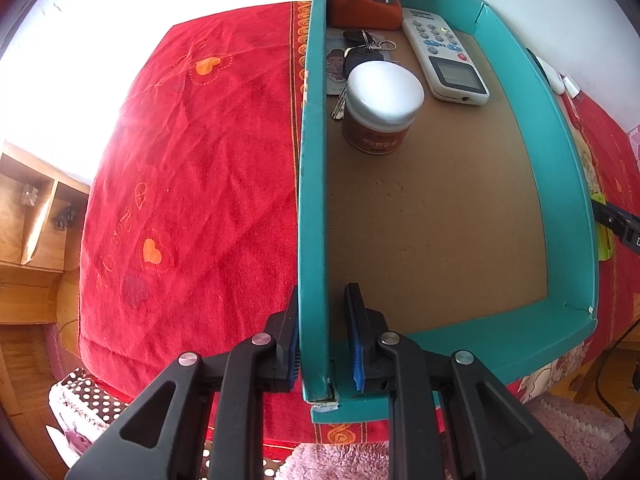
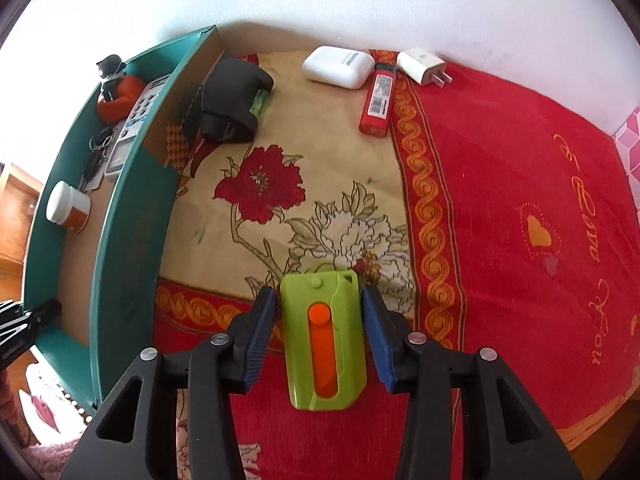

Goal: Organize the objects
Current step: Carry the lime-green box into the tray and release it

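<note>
Left gripper (image 1: 322, 336) clamped on teal box (image 1: 568, 168) side wall, right gripper (image 2: 320, 336) jaws apart, clear of green utility knife (image 2: 325, 340) lying between them on red bedspread (image 2: 500, 200), beside box

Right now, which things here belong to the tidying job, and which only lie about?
Job:
teal box
green utility knife
red lighter
white earbud case
white charger plug
black case

Lying about:
red bedspread
wooden shelf
pink rug

Matt teal cardboard box (image 1: 316, 200), woven red cloth (image 1: 200, 160), glossy green plastic cutter (image 2: 324, 340).
</note>
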The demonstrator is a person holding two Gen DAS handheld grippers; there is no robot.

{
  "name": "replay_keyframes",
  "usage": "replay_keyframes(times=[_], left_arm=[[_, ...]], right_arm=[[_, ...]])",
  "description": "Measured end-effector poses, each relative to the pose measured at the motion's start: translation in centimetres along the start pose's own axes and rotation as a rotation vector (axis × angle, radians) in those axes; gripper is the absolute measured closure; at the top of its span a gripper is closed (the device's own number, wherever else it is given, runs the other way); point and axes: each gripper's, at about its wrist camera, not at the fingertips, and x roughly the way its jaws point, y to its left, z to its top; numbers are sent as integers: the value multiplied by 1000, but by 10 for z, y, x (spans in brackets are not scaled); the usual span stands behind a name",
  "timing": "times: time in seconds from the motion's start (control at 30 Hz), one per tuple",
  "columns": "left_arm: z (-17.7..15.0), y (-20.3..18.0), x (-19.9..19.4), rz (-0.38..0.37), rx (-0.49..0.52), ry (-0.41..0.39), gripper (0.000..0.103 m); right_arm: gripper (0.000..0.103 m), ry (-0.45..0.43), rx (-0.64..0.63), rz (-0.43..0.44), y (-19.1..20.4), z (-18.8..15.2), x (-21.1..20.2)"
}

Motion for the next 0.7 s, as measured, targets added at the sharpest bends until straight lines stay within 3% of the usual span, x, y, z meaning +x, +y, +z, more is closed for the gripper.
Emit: replay_keyframes(times=[0.7], left_arm=[[1,-2,0,-4,-3,-2,86]], right_arm=[[62,-63,-42,46,-3,-13,-15]])
